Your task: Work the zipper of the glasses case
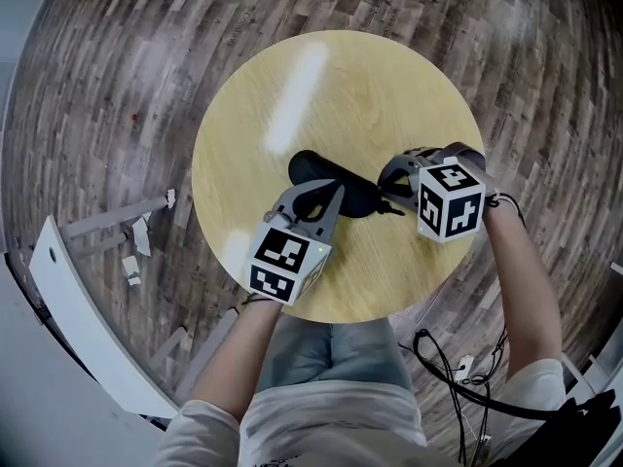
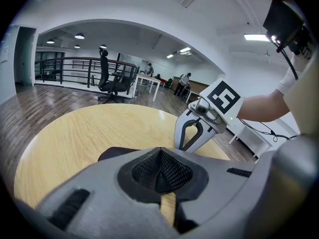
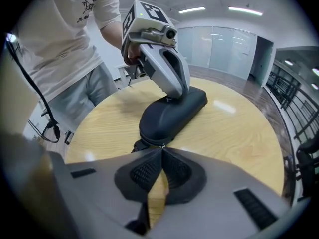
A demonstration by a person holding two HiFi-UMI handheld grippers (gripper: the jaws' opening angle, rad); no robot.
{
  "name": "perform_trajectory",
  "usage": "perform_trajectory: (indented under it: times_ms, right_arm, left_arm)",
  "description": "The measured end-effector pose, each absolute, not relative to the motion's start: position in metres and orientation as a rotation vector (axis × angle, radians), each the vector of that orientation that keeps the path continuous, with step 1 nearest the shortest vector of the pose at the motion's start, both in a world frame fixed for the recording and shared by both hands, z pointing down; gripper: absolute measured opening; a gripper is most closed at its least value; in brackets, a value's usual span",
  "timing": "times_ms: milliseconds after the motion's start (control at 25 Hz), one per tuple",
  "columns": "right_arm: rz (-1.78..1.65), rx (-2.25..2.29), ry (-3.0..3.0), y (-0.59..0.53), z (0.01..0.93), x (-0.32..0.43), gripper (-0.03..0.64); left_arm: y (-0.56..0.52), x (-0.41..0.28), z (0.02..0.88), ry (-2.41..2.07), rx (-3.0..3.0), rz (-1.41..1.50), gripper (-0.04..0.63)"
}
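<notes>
A black glasses case (image 1: 316,168) lies near the middle of the round wooden table (image 1: 292,86). My left gripper (image 1: 326,195) is shut, and its tips press down on the top of the case (image 3: 174,114), seen from the right gripper view as the left gripper (image 3: 172,97). In its own view the left gripper (image 2: 159,153) shows nothing between its pads, with the case (image 2: 112,154) just beyond. My right gripper (image 3: 160,151) is at the case's near end, shut on the small zipper pull there. In the head view the right gripper (image 1: 389,195) sits at the case's right end.
The table edge is close to the person's body (image 1: 331,358). A white board (image 1: 78,300) leans on the floor at left, and cables (image 1: 458,368) lie on the floor at right. An office chair (image 2: 107,78) stands far off by a railing.
</notes>
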State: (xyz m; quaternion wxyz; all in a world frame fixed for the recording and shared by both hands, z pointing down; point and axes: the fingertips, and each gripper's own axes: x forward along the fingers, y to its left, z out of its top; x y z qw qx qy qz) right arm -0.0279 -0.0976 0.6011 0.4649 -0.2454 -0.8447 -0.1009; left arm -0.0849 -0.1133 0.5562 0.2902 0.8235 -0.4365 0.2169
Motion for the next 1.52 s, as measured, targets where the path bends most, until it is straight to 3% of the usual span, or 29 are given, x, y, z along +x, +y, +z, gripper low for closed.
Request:
perform_trajectory:
  times_ms: [400, 640, 920, 1120, 1400, 1520]
  right_arm:
    - [-0.165, -0.370, -1.955, -0.088, 0.598, -0.016, 0.001]
    - [-0.062, -0.031, -1.911, -0.075, 0.597, -0.018, 0.000]
    - [0.354, 0.441, -1.960, -0.062, 0.584, -0.019, 0.000]
    - [0.374, 0.733, -1.995, -0.072, 0.581, -0.002, 0.000]
    - [0.291, 0.628, -2.010, -0.077, 0.594, -0.009, 0.007]
    - [0.250, 0.517, -2.024, -0.080, 0.595, -0.013, 0.051]
  left_arm:
    - [-0.112, -0.085, 0.558, -1.195, 2.215, 0.623, 0.003]
    - [-0.112, -0.088, 0.559, -1.183, 2.229, 0.624, 0.003]
    - [-0.114, -0.084, 0.557, -1.156, 2.270, 0.649, 0.003]
    - [-0.117, -0.081, 0.556, -1.138, 2.288, 0.653, 0.003]
    - [-0.116, -0.081, 0.555, -1.122, 2.307, 0.653, 0.003]
    - [-0.116, -0.080, 0.555, -1.109, 2.310, 0.653, 0.003]
